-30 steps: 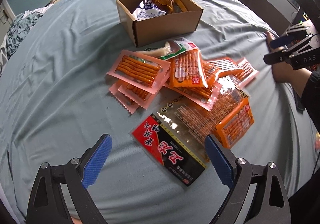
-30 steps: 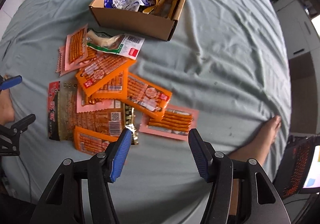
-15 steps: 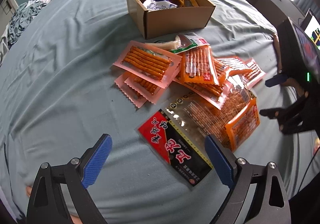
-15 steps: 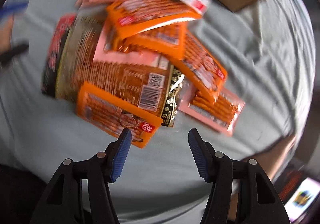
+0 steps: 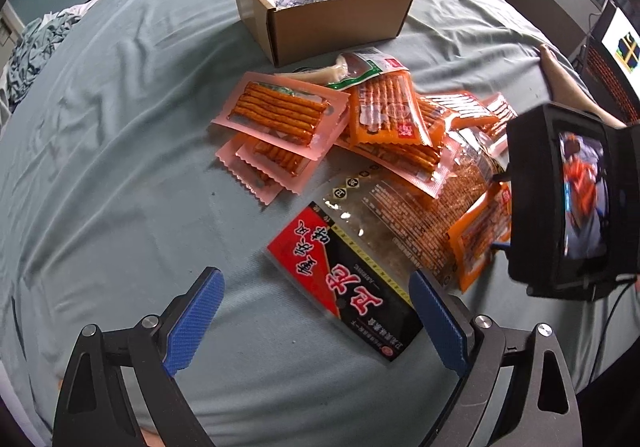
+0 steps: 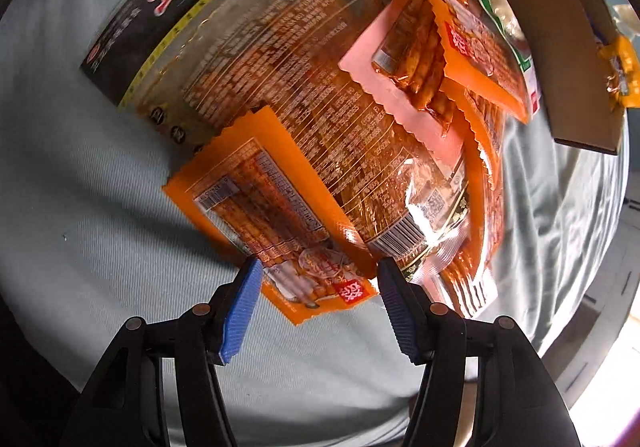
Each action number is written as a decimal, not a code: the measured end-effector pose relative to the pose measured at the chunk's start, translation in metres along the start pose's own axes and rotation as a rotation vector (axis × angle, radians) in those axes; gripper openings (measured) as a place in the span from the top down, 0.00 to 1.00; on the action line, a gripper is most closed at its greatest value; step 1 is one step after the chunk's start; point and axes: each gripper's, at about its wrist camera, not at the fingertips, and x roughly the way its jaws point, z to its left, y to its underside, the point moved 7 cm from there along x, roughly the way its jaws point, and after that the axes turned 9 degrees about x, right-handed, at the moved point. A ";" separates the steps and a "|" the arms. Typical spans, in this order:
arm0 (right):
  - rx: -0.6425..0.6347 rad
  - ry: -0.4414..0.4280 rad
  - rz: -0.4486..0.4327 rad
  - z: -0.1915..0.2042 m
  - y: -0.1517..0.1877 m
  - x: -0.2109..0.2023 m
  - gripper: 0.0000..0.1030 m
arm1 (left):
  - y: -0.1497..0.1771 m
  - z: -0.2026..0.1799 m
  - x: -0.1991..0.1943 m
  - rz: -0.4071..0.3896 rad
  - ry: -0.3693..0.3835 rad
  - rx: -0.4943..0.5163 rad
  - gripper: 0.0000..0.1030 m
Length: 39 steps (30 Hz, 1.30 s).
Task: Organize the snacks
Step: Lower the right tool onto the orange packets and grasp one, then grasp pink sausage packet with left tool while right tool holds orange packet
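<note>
A heap of snack packs lies on the blue-grey bed sheet. It holds a big black-and-red pack, pink stick packs and orange ones. Behind it stands a cardboard box with several packs in it. My left gripper hovers open above the near corner of the black-and-red pack, touching nothing. My right gripper points down at the heap's edge, open. The near end of an orange pack lies flat between its blue pads, which do not press on it. This pack rests on the big pack.
The right unit's back with its small screen blocks the heap's right side in the left wrist view. A person's bare foot rests on the bed beyond it. A laptop glows at far right. Crumpled cloth lies far left.
The right gripper has dropped towards the heap and rolled, so the orange pack's end now sits between its fingers. The left gripper has hardly moved. Both openings look unchanged.
</note>
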 end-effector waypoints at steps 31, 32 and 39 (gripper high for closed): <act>0.559 -0.262 -0.217 -0.130 -0.001 -0.070 0.93 | -0.032 0.071 0.035 0.046 -0.013 -0.360 0.08; 0.576 -0.267 -0.223 -0.132 0.001 -0.072 0.93 | -0.037 0.070 0.038 0.050 -0.006 -0.362 0.08; 0.622 -0.351 -0.288 -0.120 0.008 -0.101 0.94 | -0.071 0.066 0.070 0.122 0.024 -0.441 0.08</act>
